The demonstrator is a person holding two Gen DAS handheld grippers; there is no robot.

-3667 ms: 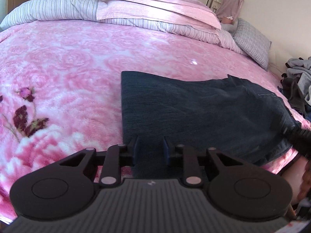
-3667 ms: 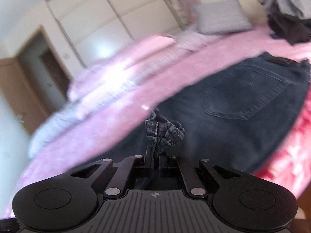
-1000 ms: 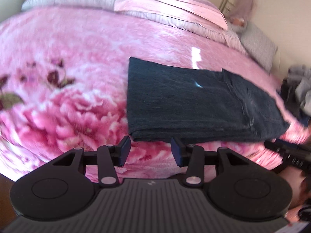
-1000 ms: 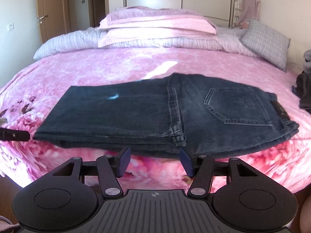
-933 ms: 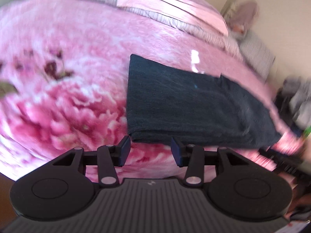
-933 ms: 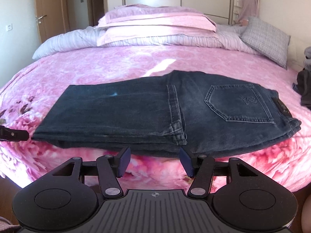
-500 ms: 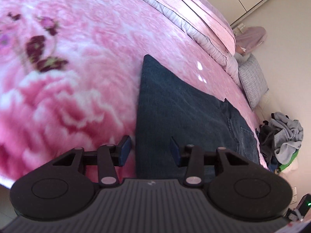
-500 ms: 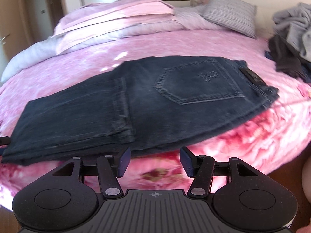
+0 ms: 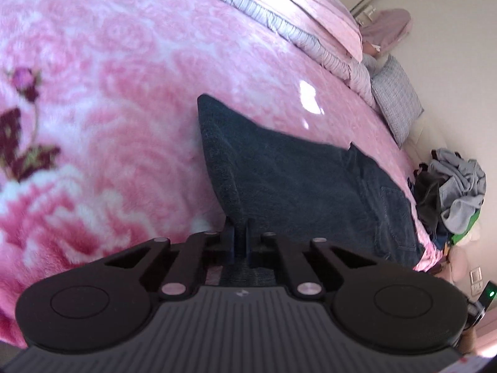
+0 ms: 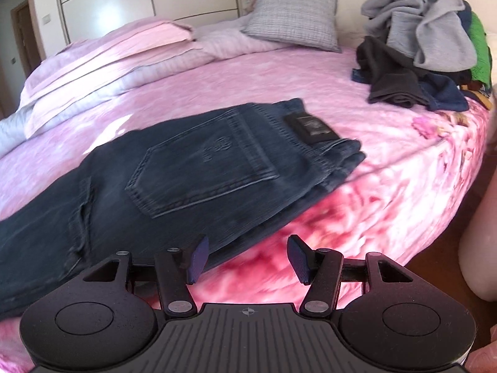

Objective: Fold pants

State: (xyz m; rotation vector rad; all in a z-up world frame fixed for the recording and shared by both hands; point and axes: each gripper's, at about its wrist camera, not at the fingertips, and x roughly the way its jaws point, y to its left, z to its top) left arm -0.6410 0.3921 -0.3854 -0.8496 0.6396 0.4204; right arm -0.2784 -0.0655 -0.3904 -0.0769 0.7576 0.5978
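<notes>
The dark blue denim pants [image 9: 298, 183] lie folded on the pink floral bed blanket [image 9: 102, 99]. The left claw [image 9: 239, 242] is clamped on their near fold edge, lifting it. Only the right wrist view shows the back pocket and waistband — ahead-left of the right claw [image 10: 247, 259], whose fingers stand apart, holding nothing. A heap of grey and black clothes [image 10: 419, 43] sits far ahead-right.

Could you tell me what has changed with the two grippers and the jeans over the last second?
The left gripper, open a second ago just short of the folded end of the jeans, has moved in and shut on that end, lifting it slightly. The right gripper has swung toward the waistband end and is still open, holding nothing. The jeans stay folded on the pink blanket; the clothes pile is untouched.
</notes>
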